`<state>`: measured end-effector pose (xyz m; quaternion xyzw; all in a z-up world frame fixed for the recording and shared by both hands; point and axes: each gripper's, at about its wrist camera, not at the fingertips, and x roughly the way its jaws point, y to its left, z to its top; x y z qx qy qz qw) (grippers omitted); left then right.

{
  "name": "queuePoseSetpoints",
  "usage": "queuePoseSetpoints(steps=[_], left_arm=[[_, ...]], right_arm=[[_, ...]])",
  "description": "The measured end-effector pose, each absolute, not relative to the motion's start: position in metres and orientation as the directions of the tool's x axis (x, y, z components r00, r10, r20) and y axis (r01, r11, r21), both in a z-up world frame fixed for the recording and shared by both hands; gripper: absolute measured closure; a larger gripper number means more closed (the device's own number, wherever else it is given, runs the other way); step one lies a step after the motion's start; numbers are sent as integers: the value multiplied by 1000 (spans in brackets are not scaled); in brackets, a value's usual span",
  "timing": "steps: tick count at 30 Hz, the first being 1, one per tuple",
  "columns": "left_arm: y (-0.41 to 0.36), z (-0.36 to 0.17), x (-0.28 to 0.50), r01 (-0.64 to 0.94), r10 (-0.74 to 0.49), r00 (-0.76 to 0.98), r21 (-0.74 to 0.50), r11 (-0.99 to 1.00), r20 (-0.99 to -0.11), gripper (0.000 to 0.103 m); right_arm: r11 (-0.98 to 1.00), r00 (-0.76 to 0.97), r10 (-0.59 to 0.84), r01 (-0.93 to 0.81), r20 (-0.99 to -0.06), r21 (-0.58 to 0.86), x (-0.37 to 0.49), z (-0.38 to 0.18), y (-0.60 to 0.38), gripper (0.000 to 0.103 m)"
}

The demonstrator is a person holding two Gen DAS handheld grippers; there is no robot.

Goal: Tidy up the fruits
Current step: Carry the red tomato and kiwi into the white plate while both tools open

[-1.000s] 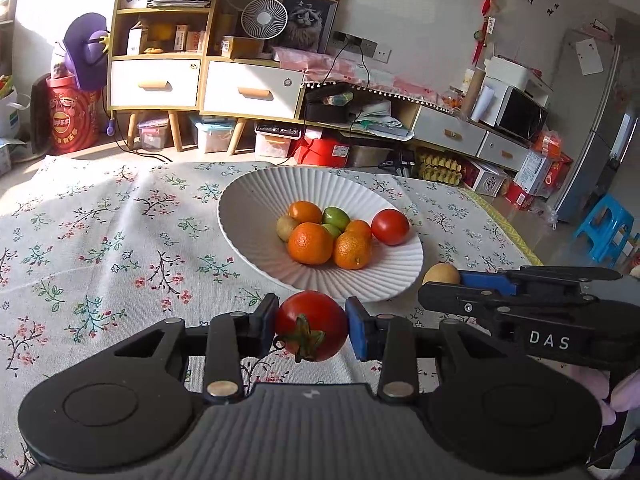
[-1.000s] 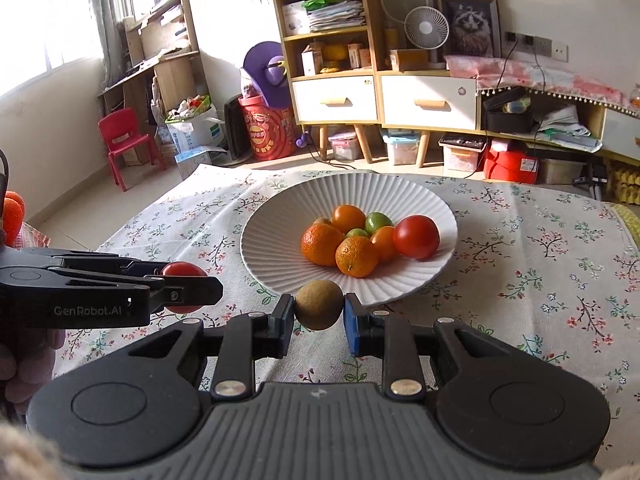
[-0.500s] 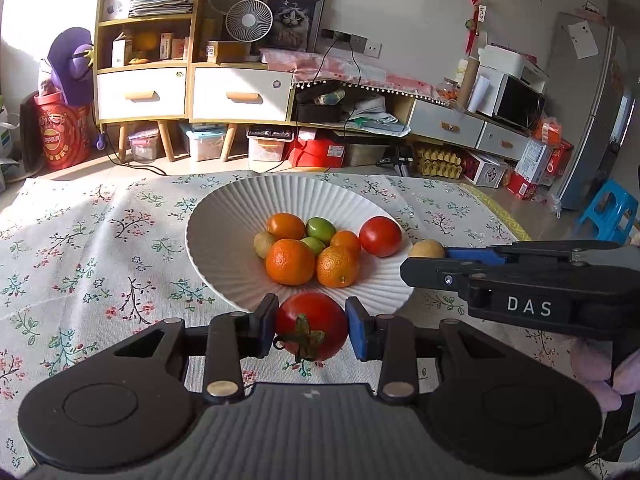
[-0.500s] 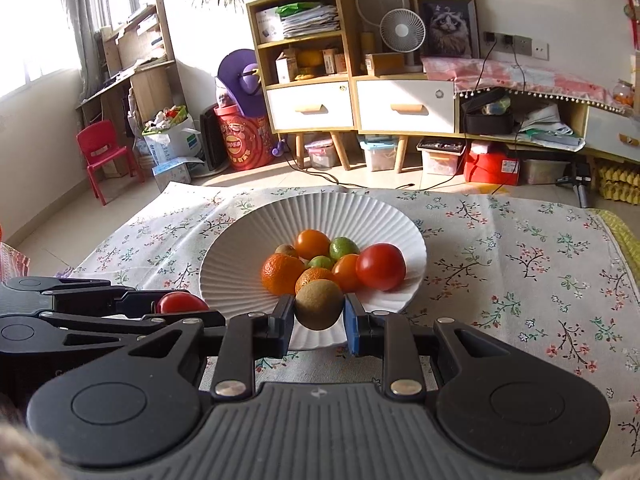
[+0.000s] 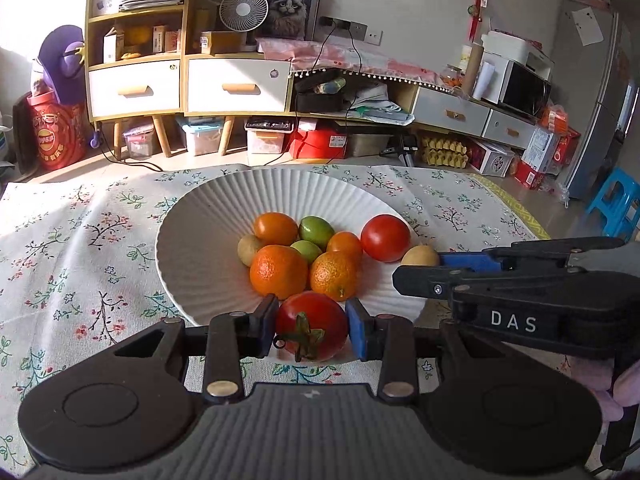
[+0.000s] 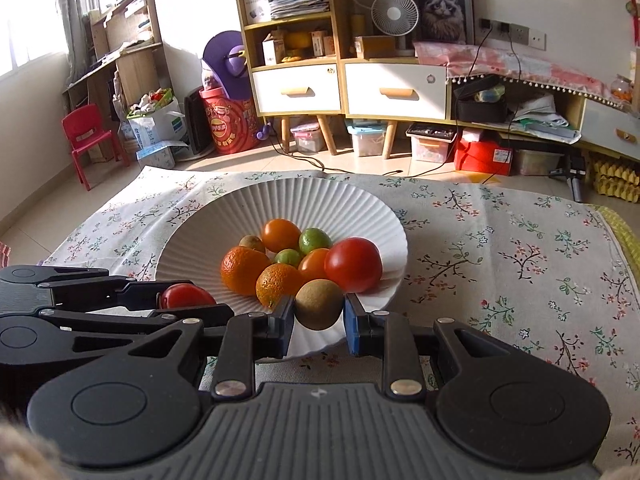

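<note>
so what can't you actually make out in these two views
- Left wrist view: the red stemmed tomato in the left gripper hides the white ribbed plate's near rim.
- Right wrist view: the brown kiwi in the right gripper covers the plate beneath, so the gap between them can't be judged.
- Both views: the pile hides its lower fruit.

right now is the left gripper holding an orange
No, the left gripper is shut on a red tomato with a green stem.
</note>
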<state>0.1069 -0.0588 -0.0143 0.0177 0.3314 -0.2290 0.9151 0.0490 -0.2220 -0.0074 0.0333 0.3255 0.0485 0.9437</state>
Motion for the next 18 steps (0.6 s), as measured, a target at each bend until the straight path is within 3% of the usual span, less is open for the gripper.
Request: queuePoseSetpoints(steps=[7, 13, 18], left_arm=[[-59, -16, 110, 439, -405, 678, -104, 892, -613, 62], [-58, -9, 106, 441, -394, 701, -72, 894, -594, 49], [-57, -4, 101, 444, -394, 709, -63, 894, -584, 43]], right_arm=[[993, 776, 110, -60, -622, 101, 55, -11, -225, 78], [992, 786, 109, -50, -609, 113, 50, -7, -226, 74], [992, 793, 106, -45, -601, 115, 49, -3, -226, 69]])
